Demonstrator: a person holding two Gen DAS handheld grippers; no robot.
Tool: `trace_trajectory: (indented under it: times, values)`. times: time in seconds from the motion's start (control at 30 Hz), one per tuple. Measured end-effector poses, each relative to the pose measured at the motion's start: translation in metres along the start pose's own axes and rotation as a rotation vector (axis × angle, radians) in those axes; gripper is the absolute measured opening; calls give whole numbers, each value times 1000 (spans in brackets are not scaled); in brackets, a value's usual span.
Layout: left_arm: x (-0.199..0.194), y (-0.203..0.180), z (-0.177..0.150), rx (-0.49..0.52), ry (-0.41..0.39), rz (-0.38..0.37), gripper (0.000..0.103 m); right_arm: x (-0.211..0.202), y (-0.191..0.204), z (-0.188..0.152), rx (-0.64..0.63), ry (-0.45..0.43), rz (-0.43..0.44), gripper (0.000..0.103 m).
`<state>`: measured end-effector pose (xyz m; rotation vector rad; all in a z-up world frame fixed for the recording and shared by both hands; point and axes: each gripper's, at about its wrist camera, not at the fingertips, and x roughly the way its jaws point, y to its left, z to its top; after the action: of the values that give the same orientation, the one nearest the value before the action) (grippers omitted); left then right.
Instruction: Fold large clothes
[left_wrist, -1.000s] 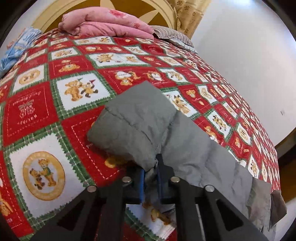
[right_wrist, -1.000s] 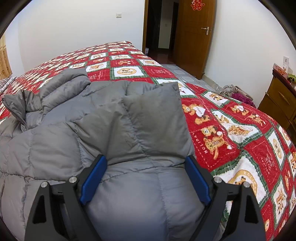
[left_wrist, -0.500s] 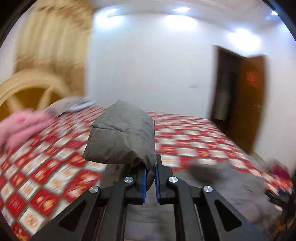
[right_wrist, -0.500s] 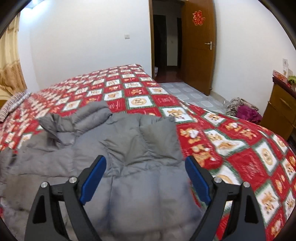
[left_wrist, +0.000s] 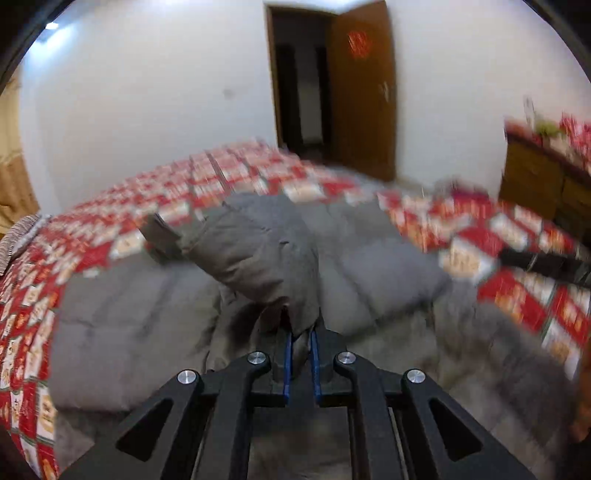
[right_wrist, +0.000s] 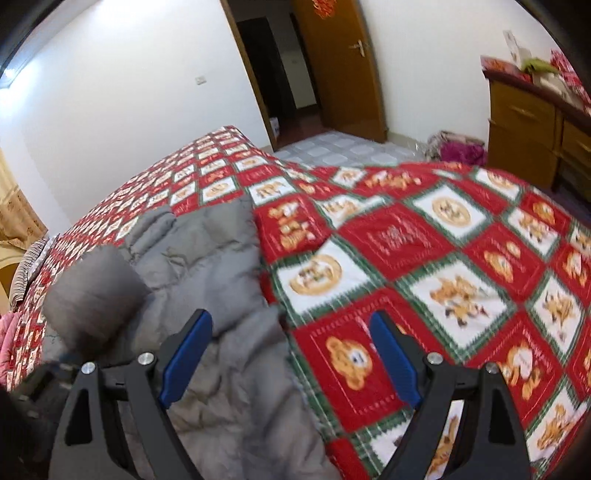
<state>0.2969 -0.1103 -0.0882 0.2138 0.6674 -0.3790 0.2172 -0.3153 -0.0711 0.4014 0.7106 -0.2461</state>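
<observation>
A grey padded jacket (left_wrist: 376, 266) lies spread on a bed with a red, white and green bear-pattern quilt (left_wrist: 517, 295). My left gripper (left_wrist: 300, 332) is shut on the jacket's sleeve (left_wrist: 258, 254) and holds it up over the jacket's body. In the right wrist view the jacket (right_wrist: 207, 280) lies at the left, its right edge running down the quilt (right_wrist: 443, 266). The lifted sleeve end (right_wrist: 92, 291) shows at the left, blurred. My right gripper (right_wrist: 290, 354) is open and empty, above the jacket's edge and the quilt.
An open wooden door (right_wrist: 332, 70) and dark doorway stand beyond the bed. A wooden dresser (right_wrist: 532, 122) stands at the right with clutter on top. A pile of clothes (right_wrist: 458, 147) lies on the tiled floor. Pillows (right_wrist: 26, 269) lie at the far left.
My left gripper has swung the held sleeve from the quilt up and across over the jacket's body. My right gripper has risen and shifted right, now over the jacket's edge.
</observation>
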Motion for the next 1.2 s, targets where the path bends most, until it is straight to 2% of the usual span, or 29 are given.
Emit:
trace_trajectory:
  times: [0.03, 0.1, 0.13, 0.2, 0.23, 0.33, 0.4, 0.47, 0.57, 0.67, 0.7, 0.73, 0.77, 0.8, 0.83, 0.9, 0.93, 1.07, 1.2]
  values:
    - [8, -4, -6, 14, 40, -15, 20, 1, -3, -2, 4, 8, 5, 89]
    - [21, -10, -17, 34, 136, -52, 54, 3, -3, -3, 10, 22, 16, 89]
    - [21, -8, -22, 41, 149, -54, 59, 4, -3, -3, 14, 27, 28, 89]
    - [6, -6, -32, 72, 122, -32, 77, 0, -1, -3, 20, 25, 52, 89]
    - [-4, -5, -36, 99, 110, -9, 80, -3, -1, -4, 20, 21, 61, 89]
    - [-31, 1, -49, 133, 73, 51, 82, -11, 5, -1, 22, 10, 103, 89]
    - [-60, 23, -61, 90, 35, 39, 82, -14, 12, 0, 40, 36, 173, 90]
    - [-78, 51, -71, 5, 19, 23, 82, -6, 25, -3, 28, 89, 243, 92]
    - [-96, 109, -79, -200, 27, 26, 82, 12, 51, -18, -4, 151, 288, 93]
    - [-107, 156, -76, -316, 19, 47, 82, 36, 84, -36, -62, 239, 352, 92]
    - [-110, 172, -72, -337, 13, 76, 82, 42, 94, -40, -90, 266, 362, 85]
    - [-111, 183, -66, -350, 3, 106, 82, 48, 101, -44, -116, 288, 353, 70]
    - [-115, 196, -59, -359, -14, 139, 82, 57, 113, -48, -162, 317, 335, 62]
    - [-118, 210, -50, -367, -35, 177, 82, 61, 120, -51, -197, 326, 329, 45]
    - [-121, 220, -44, -378, -46, 210, 82, 62, 127, -51, -235, 321, 311, 33]
    - [-117, 242, -23, -410, -51, 288, 82, 55, 136, -47, -305, 293, 270, 23]
    - [-114, 249, -17, -421, -53, 298, 82, 49, 138, -42, -332, 275, 263, 20]
    - [-80, 269, 10, -457, -16, 348, 82, 21, 142, -22, -462, 189, 218, 20]
    - [-26, 262, 6, -436, 89, 396, 82, 25, 133, -15, -520, 204, 192, 20]
